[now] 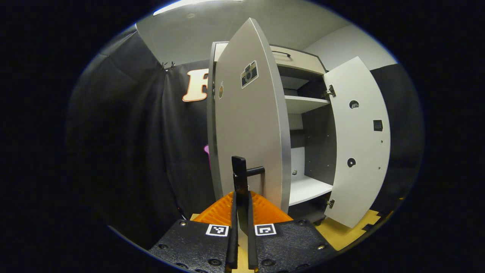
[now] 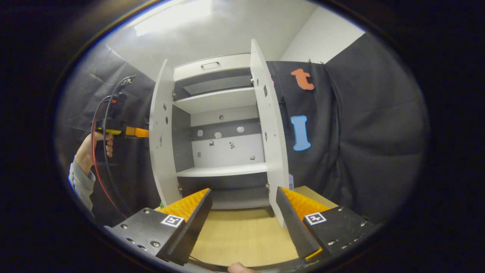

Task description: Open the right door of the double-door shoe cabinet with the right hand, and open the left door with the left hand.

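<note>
The shoe cabinet (image 2: 219,102) stands with both doors swung out. In the left gripper view, the left door (image 1: 246,125), with a camera sticker, is edge-on to me, and my left gripper (image 1: 240,199) is shut on its black handle (image 1: 240,172). The right door (image 1: 358,140) hangs wide at the right, its inner face showing. In the right gripper view, my right gripper (image 2: 242,216) is open and holds nothing, low in front of the cabinet, with the right door (image 2: 271,132) just beyond its right finger. The left gripper (image 2: 127,132) sits behind the left door (image 2: 161,140).
Inside are bare white shelves (image 2: 223,170). A drawer (image 2: 212,66) tops the cabinet. A hand (image 2: 93,146) with red cables holds the left gripper. A wooden floor (image 2: 242,235) lies below, and black cloth walls (image 2: 360,144) close in on both sides.
</note>
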`<state>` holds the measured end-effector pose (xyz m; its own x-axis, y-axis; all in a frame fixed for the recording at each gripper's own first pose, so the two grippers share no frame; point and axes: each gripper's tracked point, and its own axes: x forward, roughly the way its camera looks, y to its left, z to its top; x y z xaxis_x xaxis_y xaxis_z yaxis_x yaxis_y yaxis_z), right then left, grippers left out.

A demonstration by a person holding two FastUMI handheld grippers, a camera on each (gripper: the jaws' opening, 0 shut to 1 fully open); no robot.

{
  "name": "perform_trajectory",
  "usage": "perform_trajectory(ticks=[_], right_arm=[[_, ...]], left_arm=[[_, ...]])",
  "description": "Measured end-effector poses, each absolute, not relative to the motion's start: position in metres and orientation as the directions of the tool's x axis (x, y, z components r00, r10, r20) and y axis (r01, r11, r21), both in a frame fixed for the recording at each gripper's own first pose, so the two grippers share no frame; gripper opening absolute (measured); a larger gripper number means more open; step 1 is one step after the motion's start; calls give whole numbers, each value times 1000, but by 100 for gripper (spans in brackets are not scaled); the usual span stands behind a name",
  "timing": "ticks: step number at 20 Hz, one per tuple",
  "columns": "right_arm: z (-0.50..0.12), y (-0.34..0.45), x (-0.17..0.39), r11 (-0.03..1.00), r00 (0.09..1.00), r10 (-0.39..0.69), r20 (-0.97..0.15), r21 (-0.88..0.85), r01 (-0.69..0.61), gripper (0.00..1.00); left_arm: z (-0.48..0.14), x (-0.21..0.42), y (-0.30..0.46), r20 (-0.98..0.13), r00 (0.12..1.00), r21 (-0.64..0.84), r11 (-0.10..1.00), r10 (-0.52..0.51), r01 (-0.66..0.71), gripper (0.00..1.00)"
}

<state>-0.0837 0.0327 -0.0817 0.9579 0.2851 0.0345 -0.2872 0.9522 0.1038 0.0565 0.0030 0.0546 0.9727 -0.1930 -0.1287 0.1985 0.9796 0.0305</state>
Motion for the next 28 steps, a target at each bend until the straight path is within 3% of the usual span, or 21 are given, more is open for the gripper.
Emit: perform_trajectory(ticks=[12, 15, 21, 24, 28], right_arm=[[-87, 51, -79, 949, 953, 302, 14, 86, -302, 97], [-87, 52, -78, 950, 954, 299, 14, 87, -299, 97], [-86, 58, -76, 951, 954, 300, 10, 73, -299, 100], [-87, 58, -74, 953, 955, 297, 8, 65, -297, 100], [-90, 58, -73, 954, 956, 295, 1, 60, -294, 97]], left_arm=[[54, 64, 72, -121, 990, 83, 993, -78, 88, 0], [55, 61, 71, -127, 985, 49, 991, -120, 127, 0], [48, 59, 73, -145, 985, 35, 994, -94, 100, 1], [38, 54, 83, -147, 989, 97, 995, -4, 19, 14], [48, 34, 92, -100, 994, 81, 996, 34, -26, 48]])
